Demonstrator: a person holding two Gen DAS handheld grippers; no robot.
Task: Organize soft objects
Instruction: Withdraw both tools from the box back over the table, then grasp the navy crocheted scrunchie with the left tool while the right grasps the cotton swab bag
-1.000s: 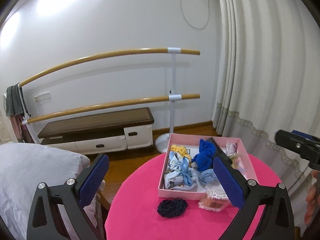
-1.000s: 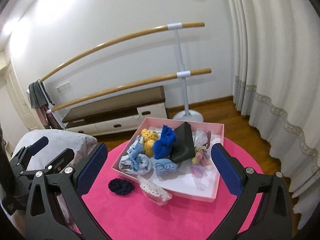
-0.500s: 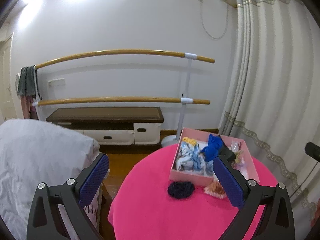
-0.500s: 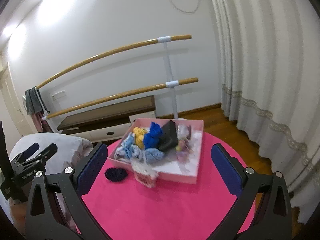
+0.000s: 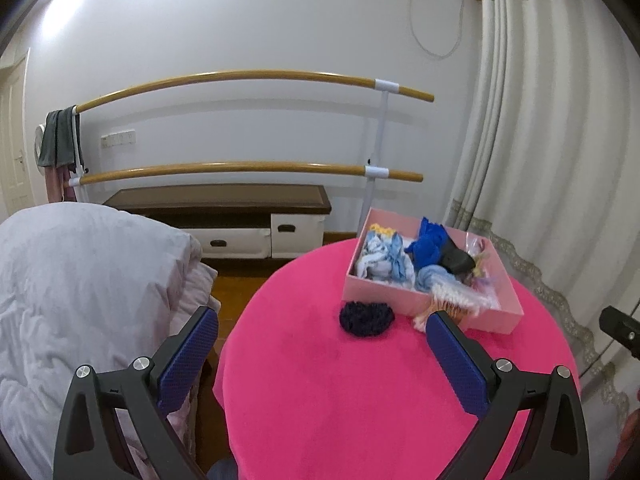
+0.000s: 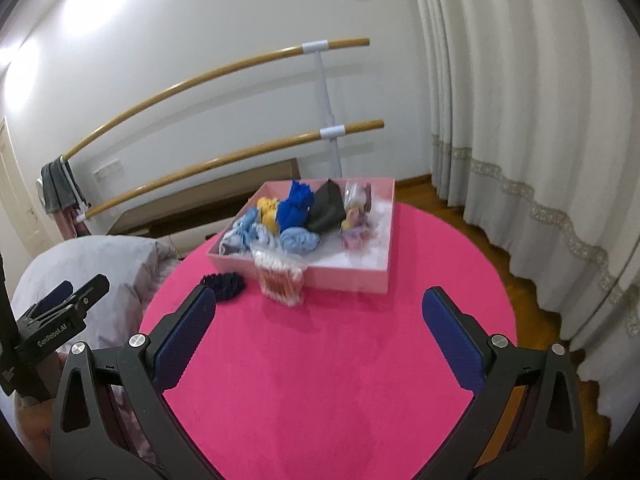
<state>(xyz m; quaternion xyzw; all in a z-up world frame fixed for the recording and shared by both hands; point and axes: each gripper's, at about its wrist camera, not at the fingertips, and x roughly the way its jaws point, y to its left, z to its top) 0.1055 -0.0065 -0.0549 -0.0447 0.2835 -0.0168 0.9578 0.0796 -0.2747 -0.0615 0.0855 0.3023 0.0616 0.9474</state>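
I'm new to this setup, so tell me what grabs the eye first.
The round hot-pink table fills the foreground. At its far side sits a shallow pink cardboard box heaped with blue, yellow and black soft items; a dark navy crocheted scrunchie lies outside, in front.

The room is evenly and fairly brightly lit from overhead, with white glare blooming on the upper left of the wall (image 5: 248,16) in both views. Shadows are soft: faint ones of the wooden rails (image 5: 256,80) lie on the wall behind them. Both pictures bend strongly toward dark rounded corners, curving the curtain (image 6: 520,92), and the pink box (image 6: 348,276) looks slightly blurred in the right wrist view.
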